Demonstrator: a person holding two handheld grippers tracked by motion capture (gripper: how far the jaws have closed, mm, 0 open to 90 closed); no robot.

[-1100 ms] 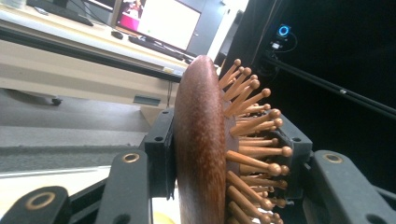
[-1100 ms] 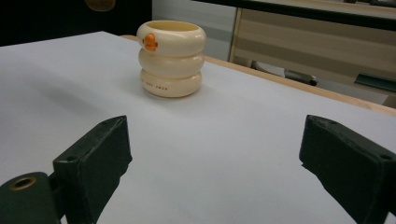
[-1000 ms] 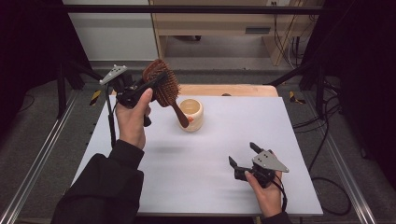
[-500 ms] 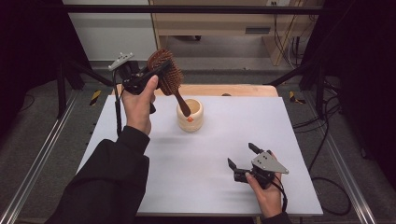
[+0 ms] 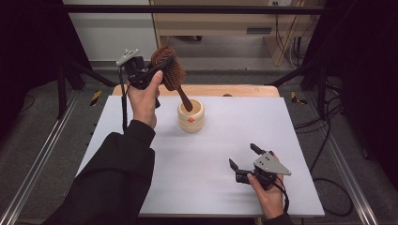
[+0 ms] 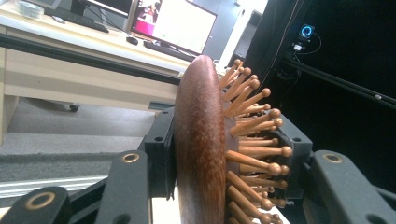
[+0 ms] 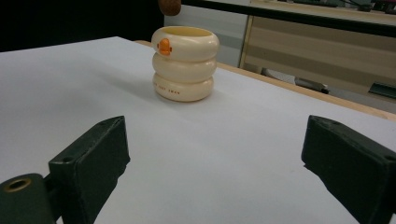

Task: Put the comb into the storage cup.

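A dark wooden hairbrush (image 5: 170, 72) with round-tipped pegs (image 6: 250, 135) is held up in the air, with my left gripper (image 5: 157, 70) shut on its head. Its handle (image 5: 184, 100) slants down toward the mouth of a cream ribbed cup (image 5: 191, 116) with a small orange mark (image 7: 164, 46). The handle's tip (image 7: 169, 5) hangs just above the cup's rim. My right gripper (image 5: 244, 161) rests low near the table's front right, open, with nothing between its jaws. The cup (image 7: 185, 63) stands well ahead of it.
The white tabletop (image 5: 211, 154) has a wooden strip (image 5: 234, 90) along its far edge. Black frame posts stand at both sides. A desk with monitors (image 6: 173, 28) lies beyond the table.
My left gripper has carried the brush up and to the right, so its handle now points at the cup's mouth. The right gripper has stayed put.
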